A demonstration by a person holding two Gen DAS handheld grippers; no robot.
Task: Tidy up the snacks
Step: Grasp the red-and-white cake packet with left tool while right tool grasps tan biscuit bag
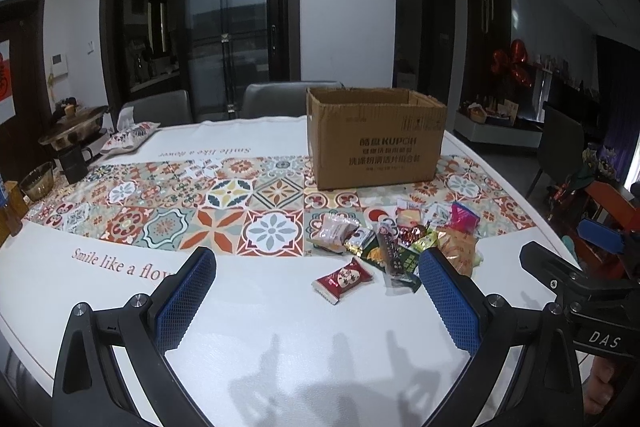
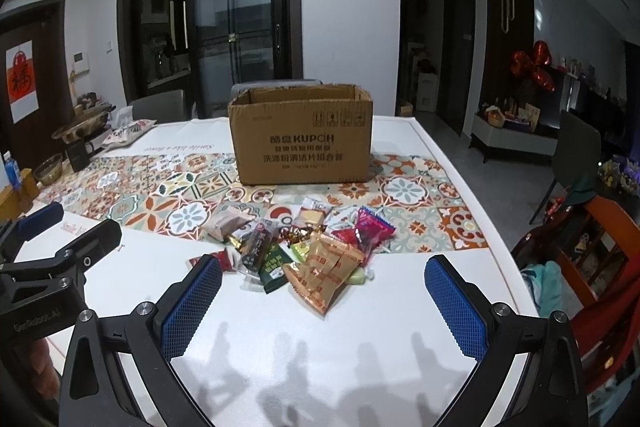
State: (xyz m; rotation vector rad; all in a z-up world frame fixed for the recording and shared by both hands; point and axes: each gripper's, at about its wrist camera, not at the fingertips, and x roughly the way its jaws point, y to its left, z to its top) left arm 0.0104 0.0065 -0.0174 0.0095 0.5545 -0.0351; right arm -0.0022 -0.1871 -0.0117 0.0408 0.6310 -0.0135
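A heap of wrapped snacks (image 1: 404,247) (image 2: 304,251) lies on the table, just in front of an open cardboard box (image 1: 376,143) (image 2: 302,139). A red packet (image 1: 344,279) sits apart at the heap's near left. A brown packet (image 2: 324,275) lies nearest the right gripper. My left gripper (image 1: 316,267) hovers open above the table, short of the red packet, nothing between its fingers. My right gripper (image 2: 324,275) is also open and empty, its fingers straddling the heap's near side from above. Each gripper shows at the edge of the other's view.
A patterned tile runner (image 1: 224,203) crosses the white tablecloth (image 2: 360,339). At the far left stand a metal pot (image 1: 76,131), a dark mug (image 1: 74,167), a glass bowl (image 1: 38,181) and a tissue pouch (image 1: 128,137). Grey chairs (image 1: 280,99) line the far side.
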